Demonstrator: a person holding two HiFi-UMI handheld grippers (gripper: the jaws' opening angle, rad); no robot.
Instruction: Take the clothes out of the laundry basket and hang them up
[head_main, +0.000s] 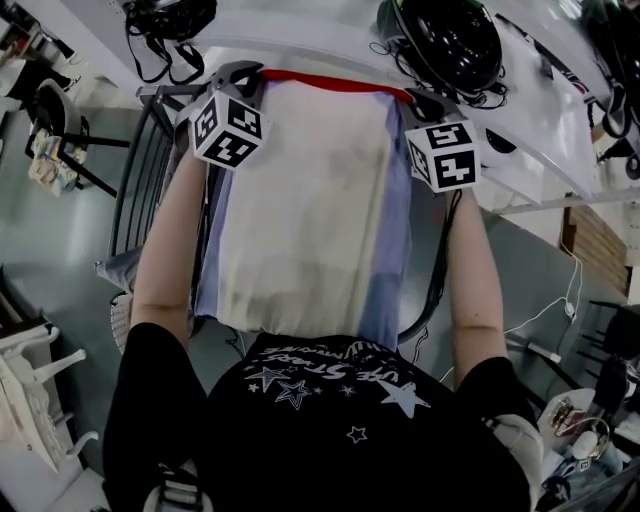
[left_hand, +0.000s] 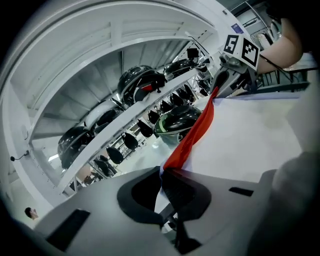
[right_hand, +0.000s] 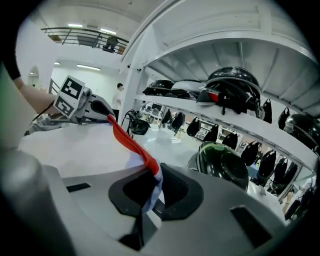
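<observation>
Clamping the garment (head_main: 300, 200) by its red-trimmed top edge, left gripper (left_hand: 164, 192) and right gripper (right_hand: 149, 192) hold it spread

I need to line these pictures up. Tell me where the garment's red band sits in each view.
Head view: the red band runs across the top, stretched between the left gripper and the right gripper.
Left gripper view: the band rises from the shut jaws at lower centre, up and right.
Right gripper view: the band rises from the shut jaws, up and left.
Shared landmark: the black helmets on the white shelf.
</observation>
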